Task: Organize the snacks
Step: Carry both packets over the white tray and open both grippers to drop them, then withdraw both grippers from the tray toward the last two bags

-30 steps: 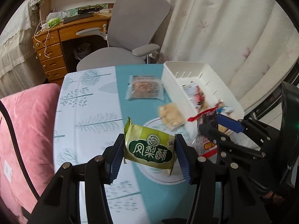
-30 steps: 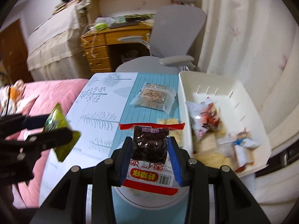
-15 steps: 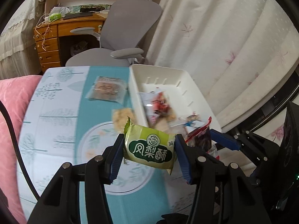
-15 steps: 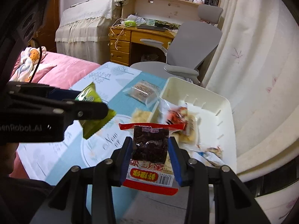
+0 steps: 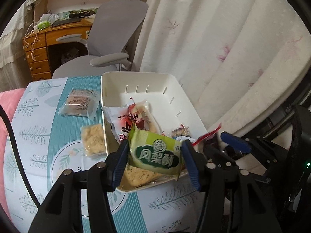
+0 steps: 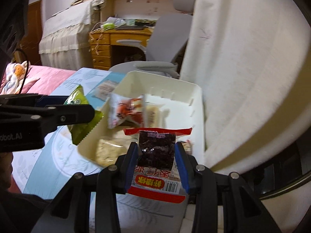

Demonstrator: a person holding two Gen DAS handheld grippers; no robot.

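Observation:
Over the near end of the white bin, my left gripper has a green pineapple-cake packet between its blue pads. Its jaws are opening; the packet hangs tilted with a slim gap at each pad. To its right, my right gripper carries a packet with a red edge. In the right wrist view, my right gripper is shut on that red-and-white packet with a dark window, above the bin's near right part. The left gripper and its green packet show at the left.
The bin holds a red-and-white bag and several small snacks. On the tree-patterned tablecloth lie a clear-wrapped pastry and a crumbly cake. A grey chair stands behind, a curtain hangs right, a pink bed lies left.
Both grippers have travelled right, from above the tablecloth to above the bin. The left jaws have widened and the green packet has tipped. The right grip is unchanged.

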